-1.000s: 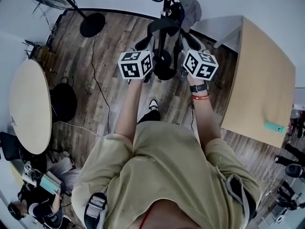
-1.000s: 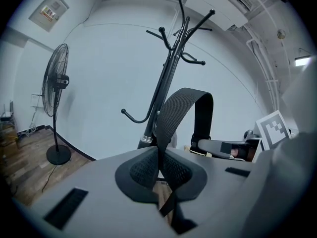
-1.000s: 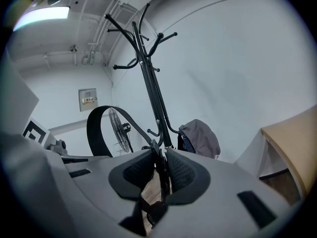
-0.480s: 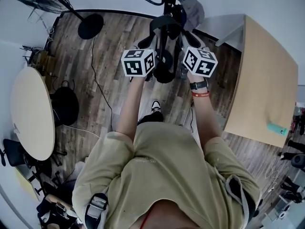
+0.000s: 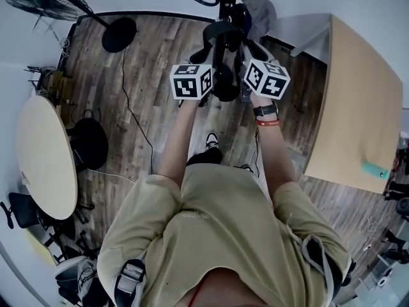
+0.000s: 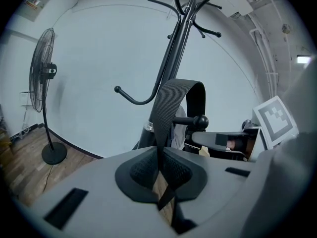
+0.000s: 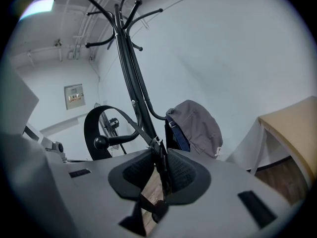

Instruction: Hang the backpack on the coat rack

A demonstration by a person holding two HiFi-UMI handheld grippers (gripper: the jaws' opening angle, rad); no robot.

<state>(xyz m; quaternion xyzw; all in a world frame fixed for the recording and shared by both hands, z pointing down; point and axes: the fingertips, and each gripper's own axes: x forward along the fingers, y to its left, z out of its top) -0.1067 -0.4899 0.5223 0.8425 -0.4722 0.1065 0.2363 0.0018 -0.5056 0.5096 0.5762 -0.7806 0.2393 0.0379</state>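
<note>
Two grippers reach forward side by side. Both forearms stretch out nearly straight from our body and run close to parallel. The right wrist, with its watch, sits just behind its marker cube. Each gripper tips a little below level toward the rack, whose pole rises directly ahead, between them.

Our left gripper is clamped on the strap. The flat webbing climbs from between its pads and arches over. It passes around a ball-tipped peg just ahead and slightly to the right of this gripper.

Our right gripper has the same strap between its pads, at a buckle. The pads touch it while the jaws ease apart. From there the webbing runs up and to the left, into the loop around the peg.

A grey cap hangs on the rack just beyond the right gripper, a little to its right. A surface stands farther right. Of the backpack, only this strap shows clearly to us.
</note>
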